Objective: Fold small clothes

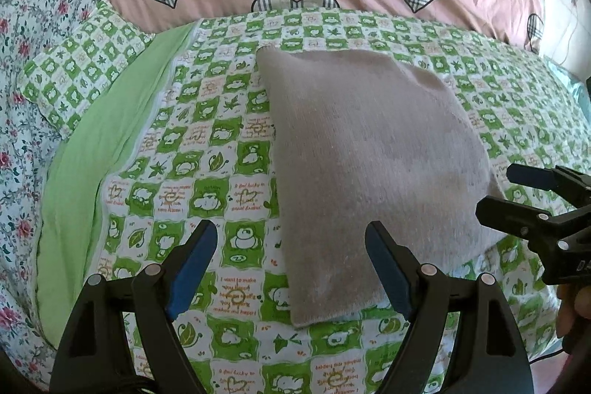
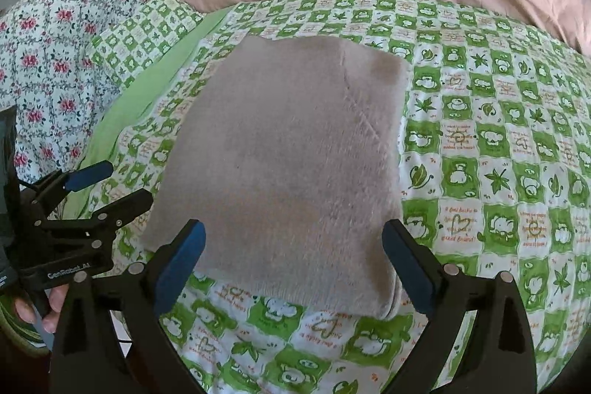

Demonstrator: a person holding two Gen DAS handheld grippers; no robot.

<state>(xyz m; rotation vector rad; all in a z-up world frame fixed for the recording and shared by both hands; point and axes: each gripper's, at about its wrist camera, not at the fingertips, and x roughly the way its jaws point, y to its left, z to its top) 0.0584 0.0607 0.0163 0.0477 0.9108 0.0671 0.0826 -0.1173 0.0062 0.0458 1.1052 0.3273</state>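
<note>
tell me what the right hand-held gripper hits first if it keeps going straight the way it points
Most likely the folded grey cloth: the right hand-held gripper stands open over its near edge, with the green checked sheet beneath. Depth is unclear.

Left gripper (image 2: 107, 189) body: white lettering "GenRobot.AI" on the black housing, seen from the right wrist view.
Green checked sheet (image 1: 207, 172), white squares left of the folded grey garment (image 1: 369, 172): orange script "I feel lucky to…"; another square reads "I want to make you happy…".
Same sheet, squares right of the garment: similar orange script, too small to read.
</note>
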